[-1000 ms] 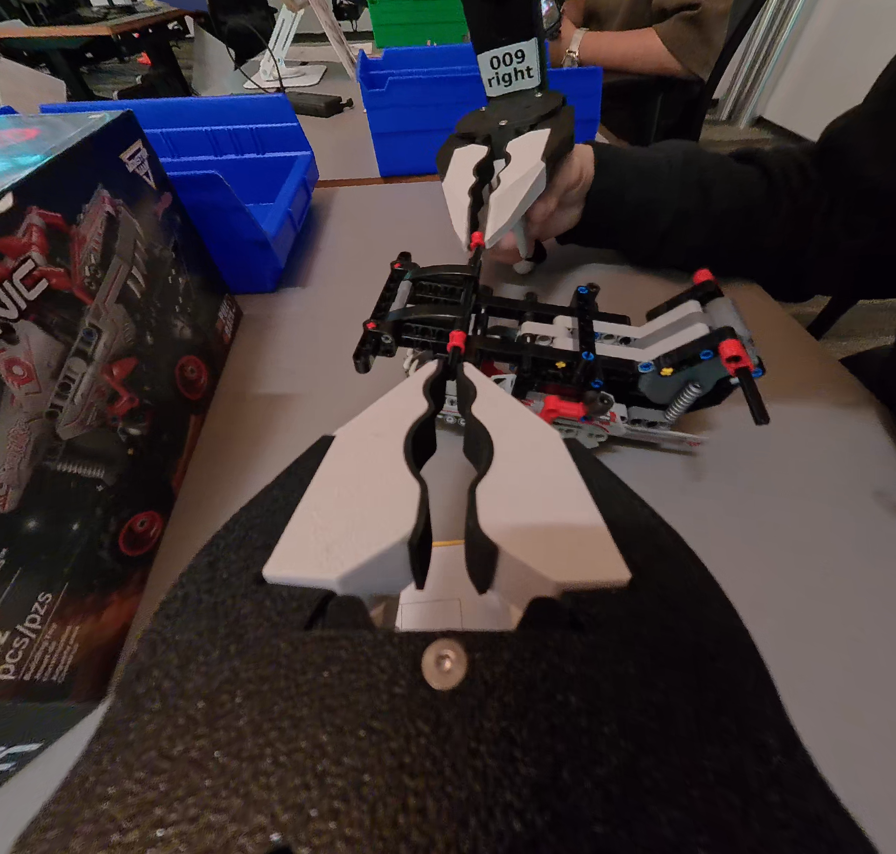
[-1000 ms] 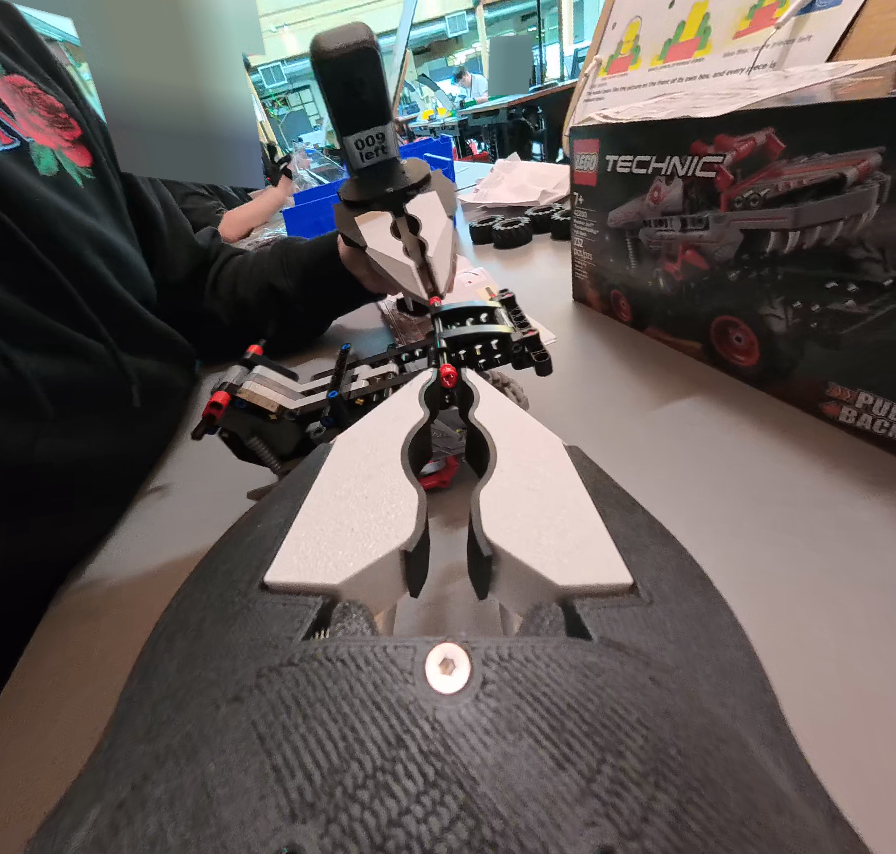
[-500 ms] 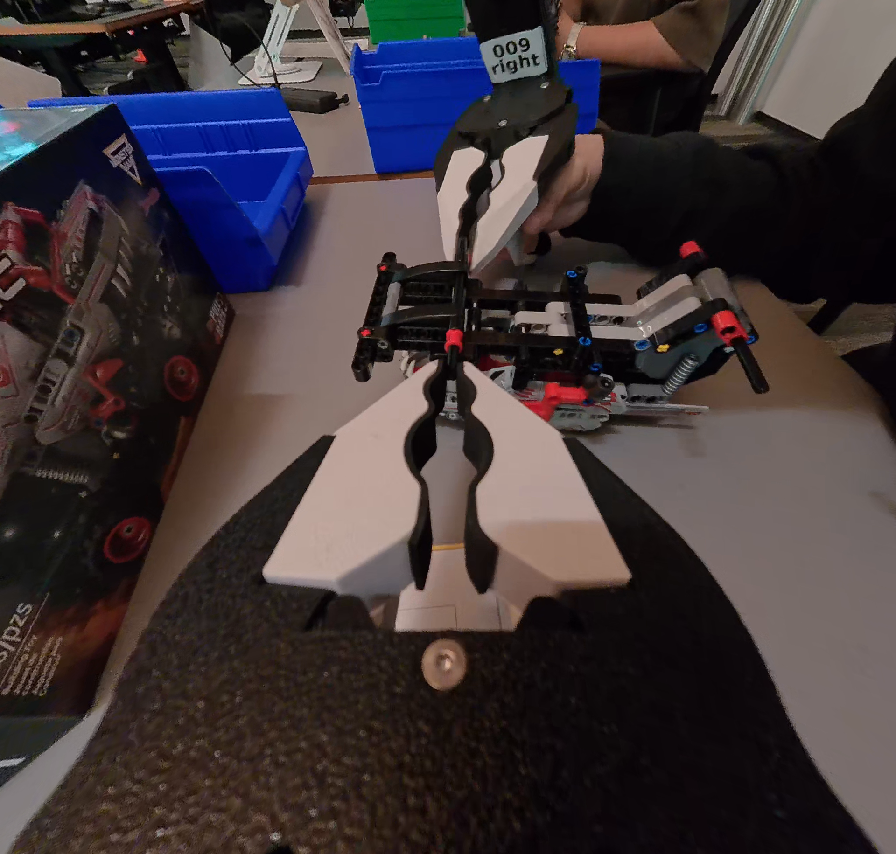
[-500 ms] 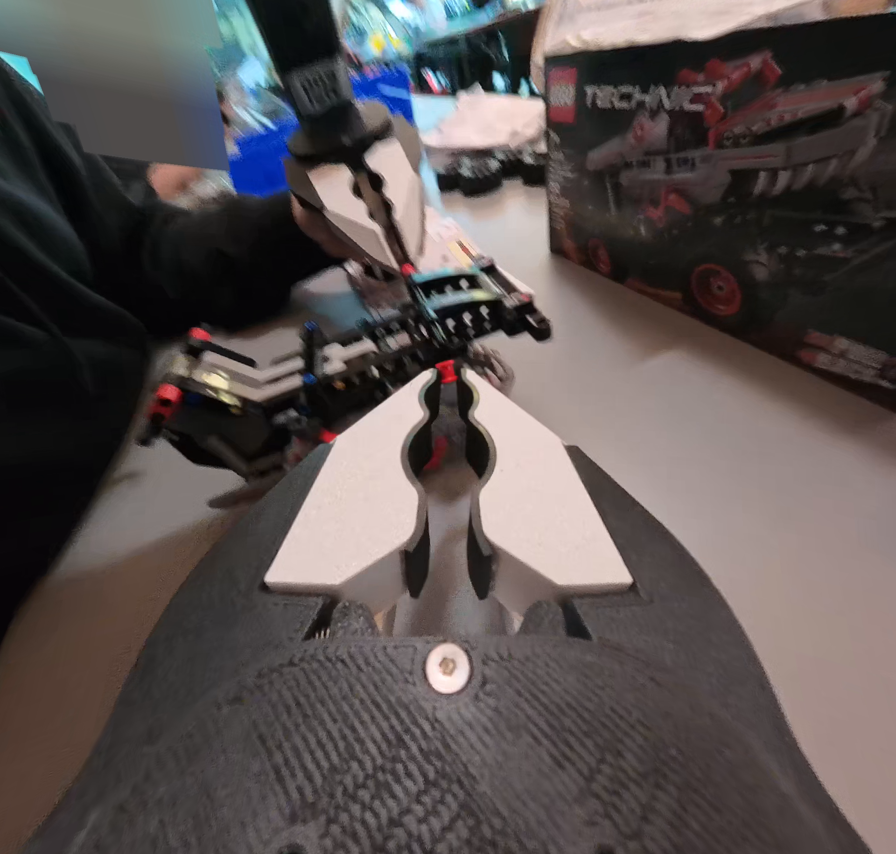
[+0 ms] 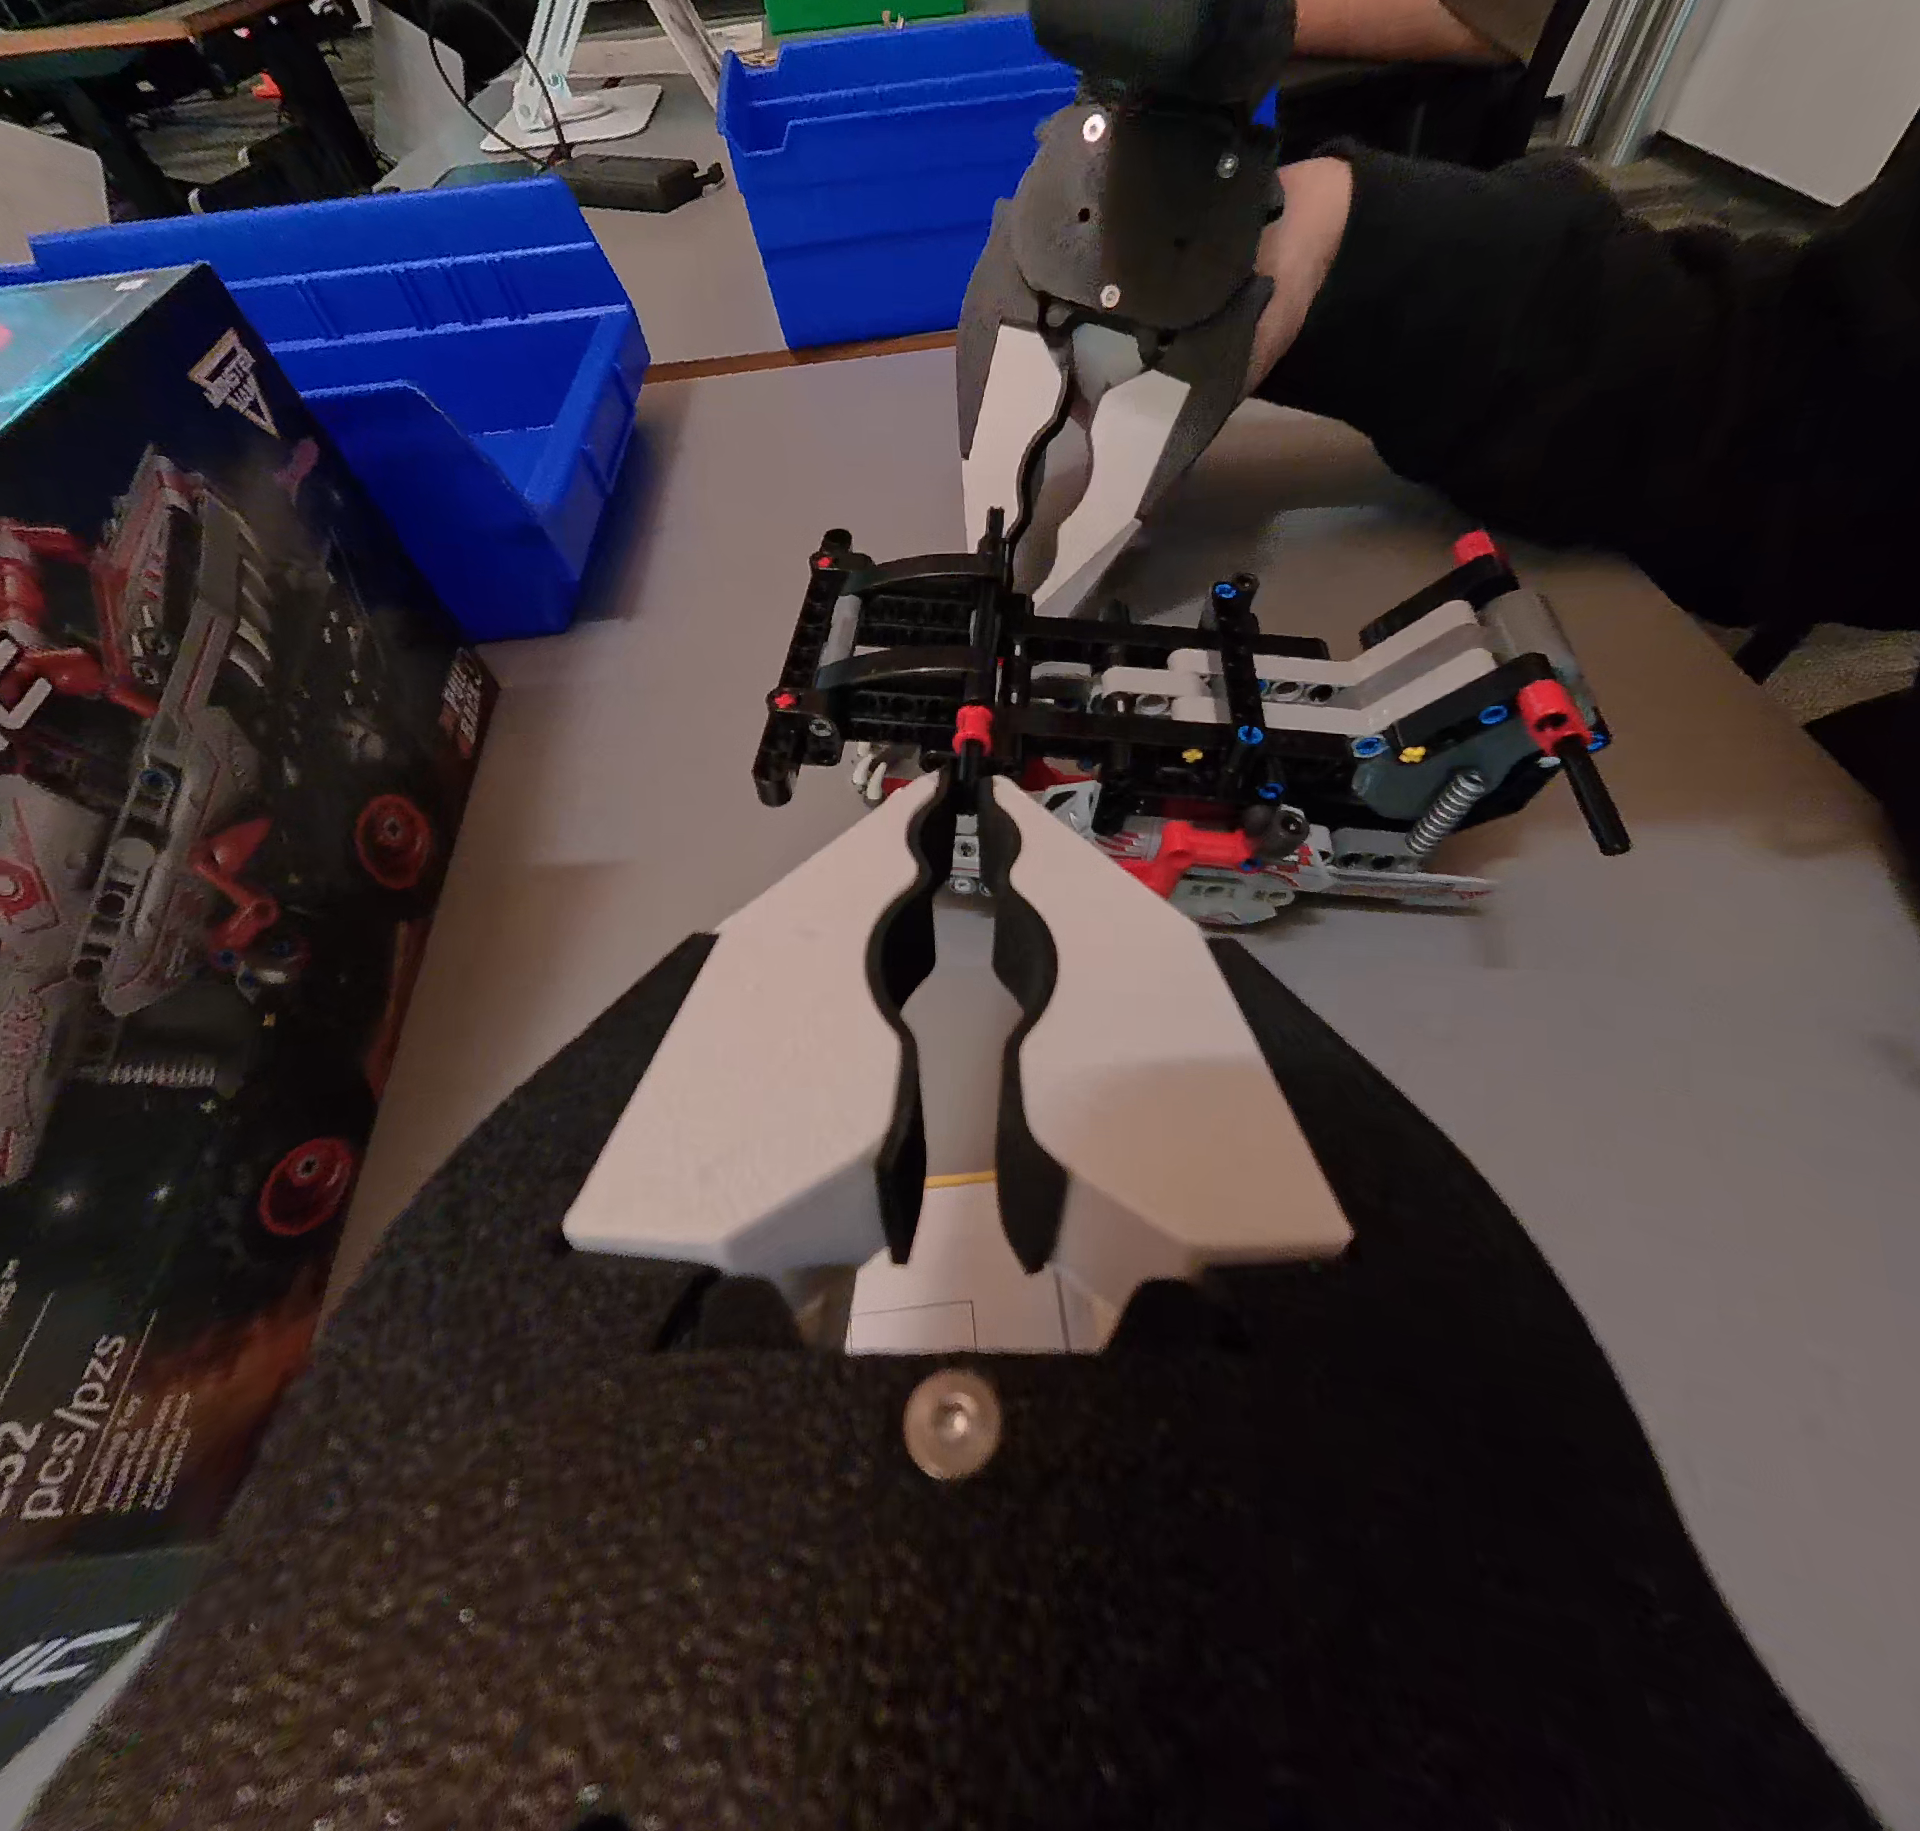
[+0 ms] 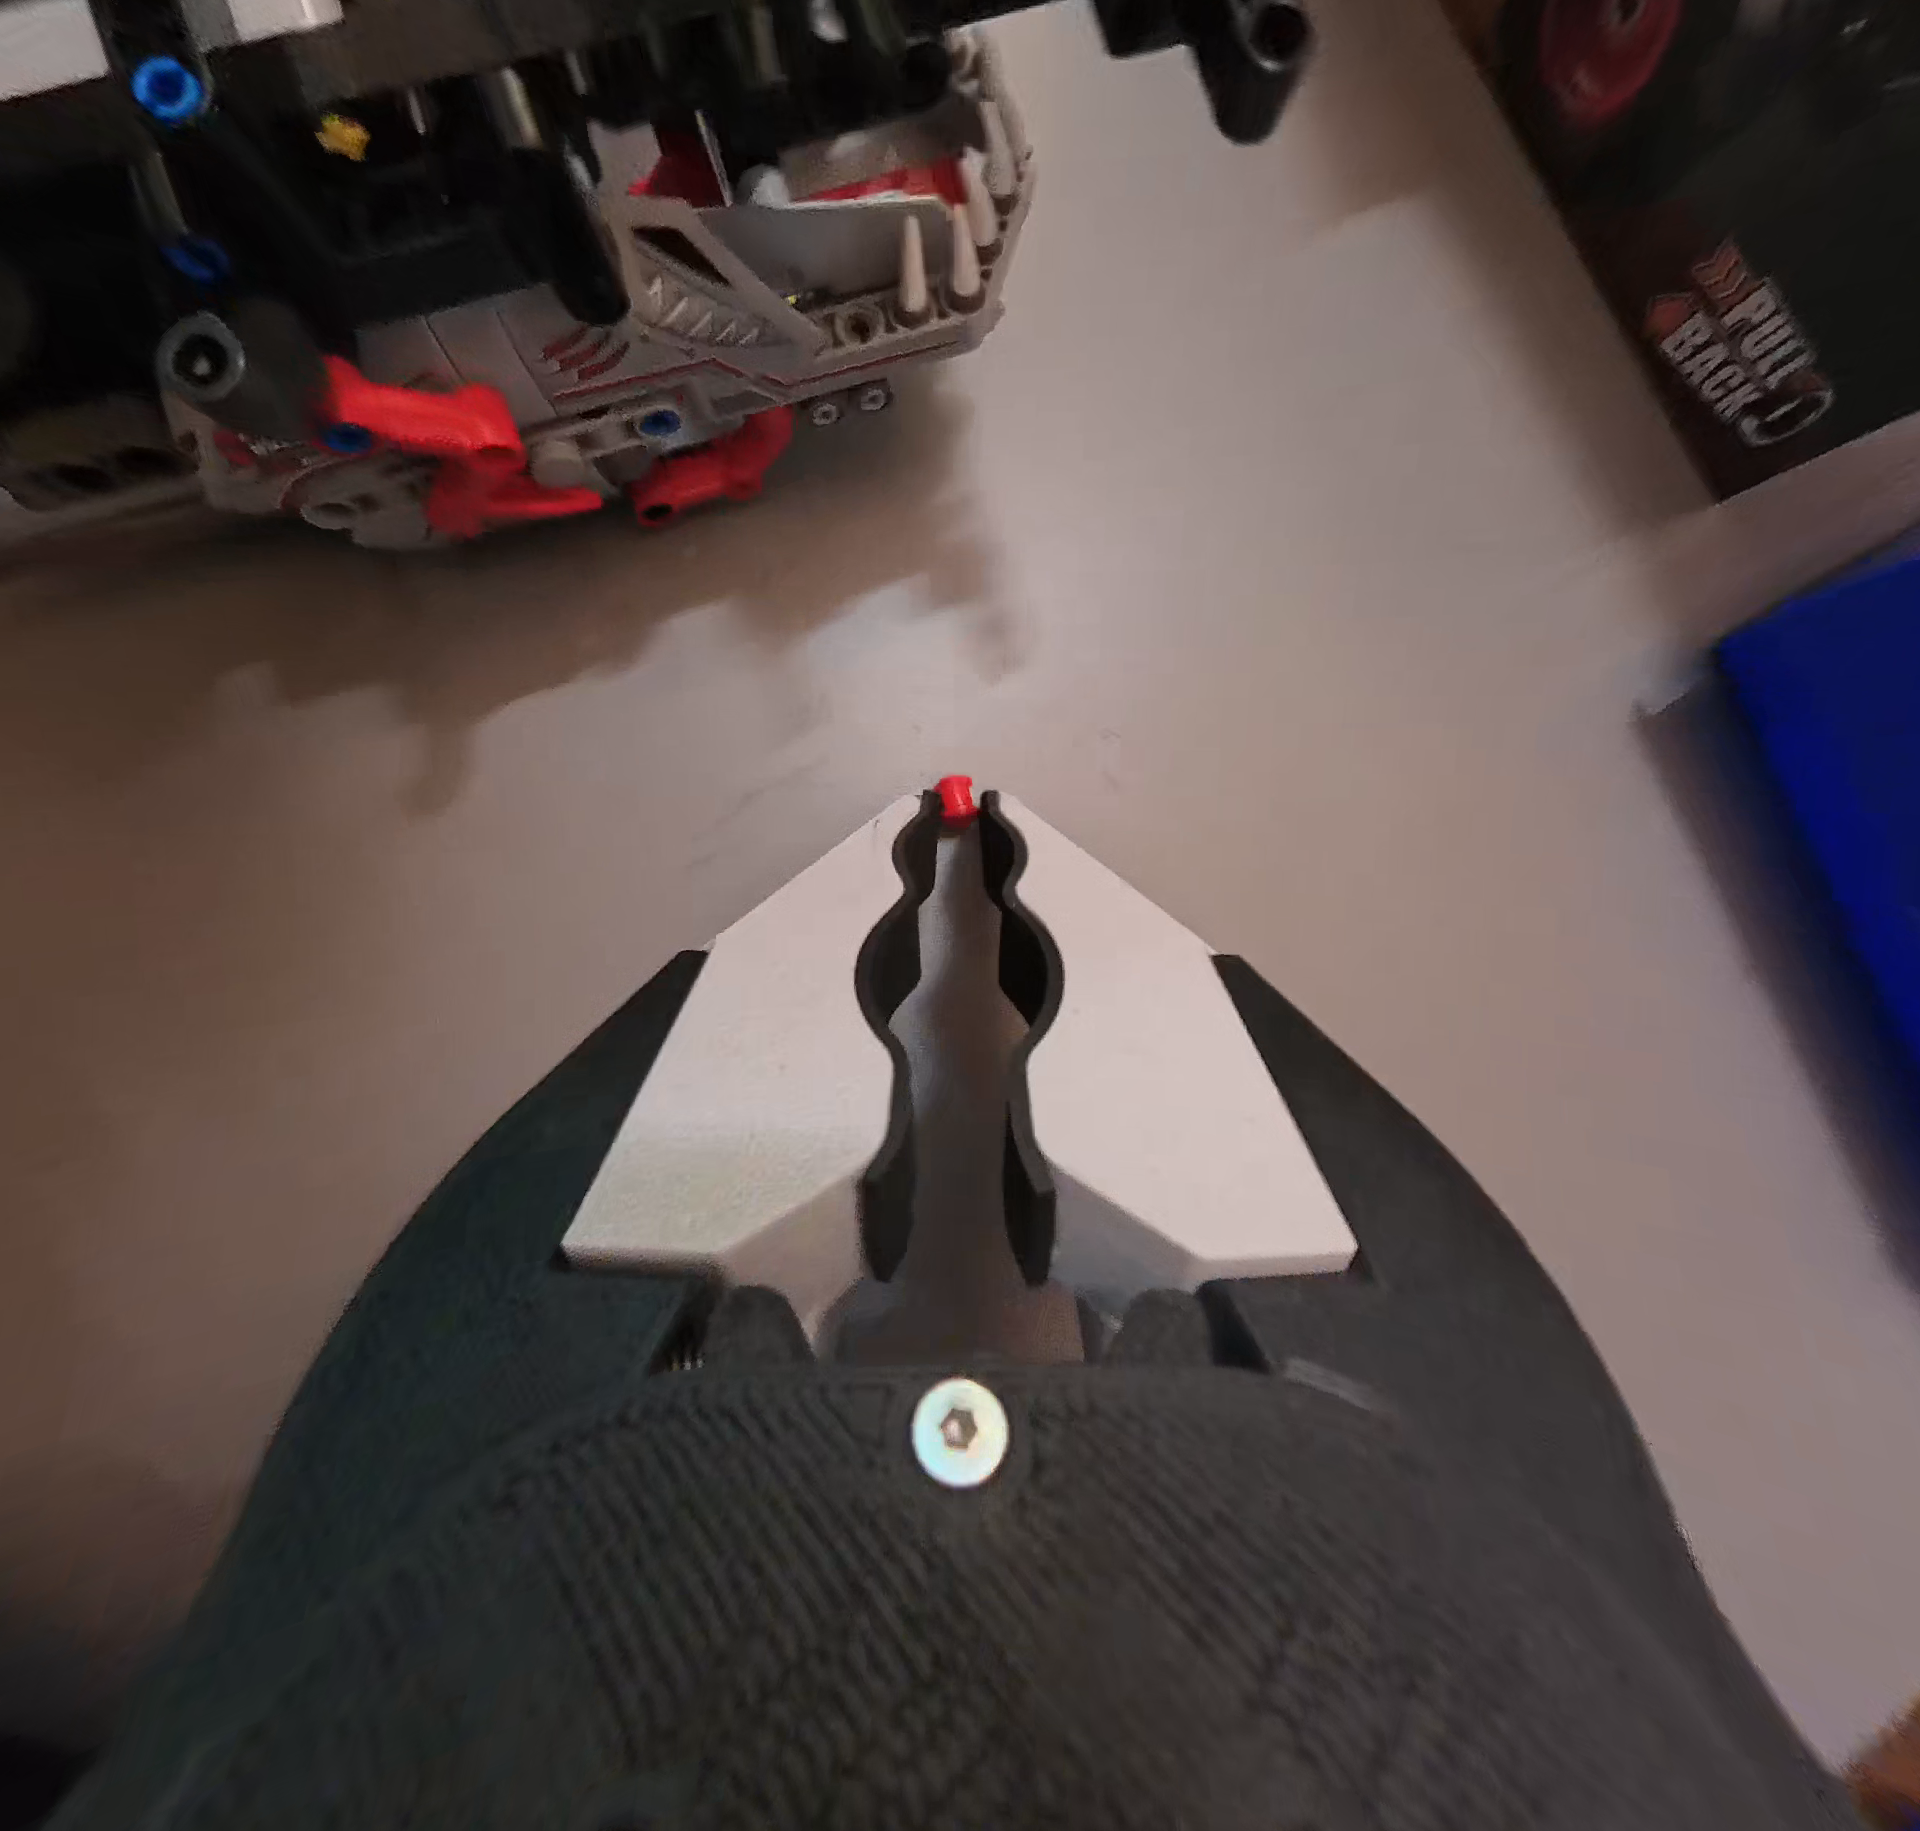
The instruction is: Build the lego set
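The partly built black, grey and red lego vehicle [image 5: 1143,701] lies on the grey table [image 5: 1558,1106]. My left gripper [image 5: 964,789] is shut on the near end of a black axle [image 5: 982,638], just below its red bush [image 5: 968,723]; the axle crosses the model's front frame. My right gripper [image 6: 954,807] is shut on a small red bush [image 6: 954,796] and points down at bare table beside the model [image 6: 520,275]. In the left wrist view it [image 5: 1023,550] stands steeply behind the model, at the axle's far end.
The lego set box [image 5: 177,794] stands at the left, also in the right wrist view [image 6: 1714,171]. Blue bins [image 5: 468,347] sit behind it and at the back [image 5: 883,171]; a blue bin edge [image 6: 1849,794] shows at the right. A person's dark sleeve [image 5: 1610,379] reaches in from the right. About 15 cm separates my left fingertips from my right.
My right gripper has tipped from level to pointing steeply down at the table, still shut on the red bush. My left gripper has kept its grip on the axle.
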A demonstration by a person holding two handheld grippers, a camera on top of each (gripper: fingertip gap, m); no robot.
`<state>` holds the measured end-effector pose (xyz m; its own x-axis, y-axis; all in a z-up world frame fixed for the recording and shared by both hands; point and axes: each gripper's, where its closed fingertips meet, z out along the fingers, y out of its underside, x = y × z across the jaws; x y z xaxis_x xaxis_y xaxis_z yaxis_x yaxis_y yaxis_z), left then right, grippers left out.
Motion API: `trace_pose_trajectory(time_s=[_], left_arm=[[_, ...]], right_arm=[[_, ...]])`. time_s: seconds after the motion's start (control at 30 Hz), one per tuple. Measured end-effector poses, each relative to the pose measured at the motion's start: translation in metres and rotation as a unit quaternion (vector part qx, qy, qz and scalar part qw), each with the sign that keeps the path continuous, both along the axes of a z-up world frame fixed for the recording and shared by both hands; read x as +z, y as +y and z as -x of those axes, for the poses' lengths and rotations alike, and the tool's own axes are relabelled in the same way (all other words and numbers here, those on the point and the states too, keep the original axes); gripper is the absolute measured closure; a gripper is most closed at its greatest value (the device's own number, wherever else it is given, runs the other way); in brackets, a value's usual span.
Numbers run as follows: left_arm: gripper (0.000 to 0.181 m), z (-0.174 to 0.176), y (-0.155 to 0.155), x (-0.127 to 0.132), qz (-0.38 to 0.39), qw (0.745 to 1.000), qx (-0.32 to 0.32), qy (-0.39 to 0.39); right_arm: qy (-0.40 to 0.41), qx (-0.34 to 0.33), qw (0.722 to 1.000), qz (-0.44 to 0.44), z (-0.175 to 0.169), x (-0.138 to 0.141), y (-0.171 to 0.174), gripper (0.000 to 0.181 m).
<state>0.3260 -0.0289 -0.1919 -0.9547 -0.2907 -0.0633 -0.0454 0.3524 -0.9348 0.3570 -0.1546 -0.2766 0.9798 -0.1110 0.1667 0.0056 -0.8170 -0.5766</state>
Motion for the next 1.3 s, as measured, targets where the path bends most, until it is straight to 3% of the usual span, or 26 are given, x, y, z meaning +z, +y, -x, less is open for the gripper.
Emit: trace_pose_trajectory(time_s=[0.17, 0.67, 0.83, 0.93, 1.13, 1.3], left_arm=[[0.180, 0.000, 0.001, 0.000, -0.002, 1.000, 0.000, 0.000], [0.180, 0.000, 0.002, -0.001, -0.004, 1.000, 0.002, 0.002], [0.180, 0.000, 0.004, -0.003, -0.008, 1.000, 0.004, 0.007], [0.180, 0.000, 0.004, -0.003, -0.017, 1.000, 0.002, 0.005], [0.180, -0.001, 0.000, 0.000, -0.023, 1.000, -0.003, 0.001], [0.180, 0.001, -0.004, 0.003, -0.028, 1.000, -0.007, -0.003]], right_arm=[[-0.050, 0.027, 0.997, 0.043, 0.000, 0.001, 0.001, 0.172], [0.065, 0.011, 0.992, -0.111, 0.004, 0.000, 0.010, 0.175], [0.026, 0.032, 0.992, -0.117, 0.005, 0.001, 0.013, 0.175], [0.044, 0.050, 0.978, -0.197, 0.008, 0.029, 0.024, 0.175], [-0.094, 0.122, 0.964, -0.216, 0.004, 0.066, 0.036, 0.175], [-0.167, 0.154, 0.953, -0.200, 0.011, 0.081, 0.044, 0.175]])
